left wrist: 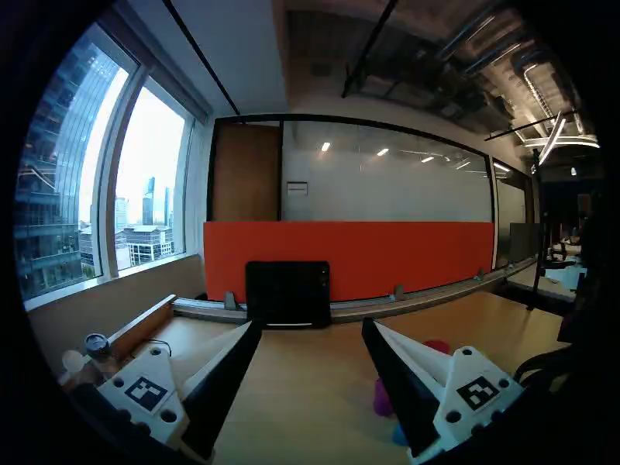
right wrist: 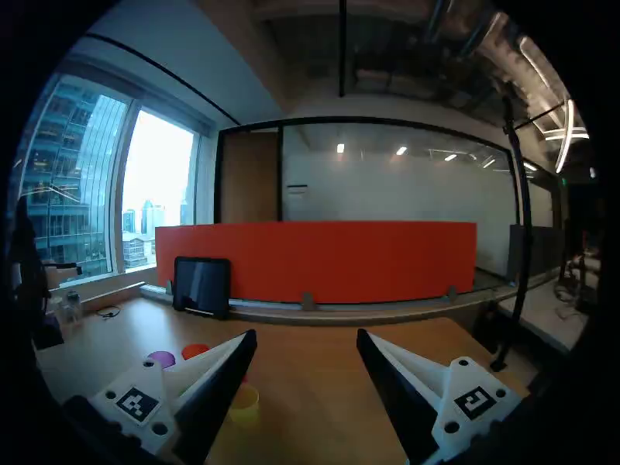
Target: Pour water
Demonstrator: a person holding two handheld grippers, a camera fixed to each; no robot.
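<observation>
Left gripper (left wrist: 310, 325): the two fingers are held wide apart, with nothing gripped between them; it is raised over the wooden desk (left wrist: 310, 387).
Right gripper (right wrist: 304, 335): the fingers are likewise spread, with nothing gripped, above the same desk (right wrist: 318, 387).
Bottles: a dark-capped bottle (left wrist: 97, 345) and a white-capped bottle (left wrist: 74, 362) are seen upright at the desk's left edge, under the window (left wrist: 147, 194), just beyond the left gripper's left finger. How much they contain cannot be told.
Cups, left gripper view: a purple cup (left wrist: 381, 397) and a blue cup (left wrist: 399, 434) are partly hidden by the right finger; a red cup (left wrist: 438, 346) is seen behind that finger.
Cups, right gripper view: the purple cup (right wrist: 161, 358) and the red cup (right wrist: 195, 351) are set side by side; a yellow cup (right wrist: 244, 403) is placed nearer, just beside the left finger.
Tablet (left wrist: 287, 294): it is propped upright against the orange partition (left wrist: 349, 256) at the back of the desk, well apart from the cups; it is also seen in the right gripper view (right wrist: 201, 285).
</observation>
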